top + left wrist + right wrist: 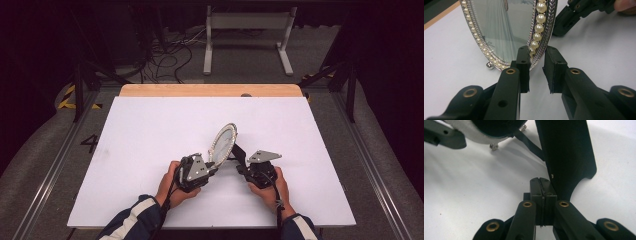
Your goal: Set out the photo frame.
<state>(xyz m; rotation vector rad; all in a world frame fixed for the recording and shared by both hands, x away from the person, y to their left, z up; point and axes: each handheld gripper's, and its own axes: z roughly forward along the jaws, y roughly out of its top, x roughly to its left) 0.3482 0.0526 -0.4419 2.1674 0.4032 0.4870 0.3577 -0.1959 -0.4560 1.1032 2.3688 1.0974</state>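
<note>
On the white desk (150,140), an oval silver picture frame (506,32) edged with pearls stands tilted between both tongs. Left tongs (537,67) sit narrow astride its rim; right tongs (541,192), pressed shut, rest beside its black back stand (566,152).

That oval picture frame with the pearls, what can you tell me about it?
The oval silver-coloured picture frame stands on the white table, tilted backward. Its rim has a herringbone-patterned metal edge and an inner row of pearl-like beads. Behind the glass is a pale picture of a long white gown. Small ball feet rest on the table. At the back, a black stand props it up. The left claw straddles the lower rim; one pad seems to touch it. The shut right claw sits against the stand.
</note>
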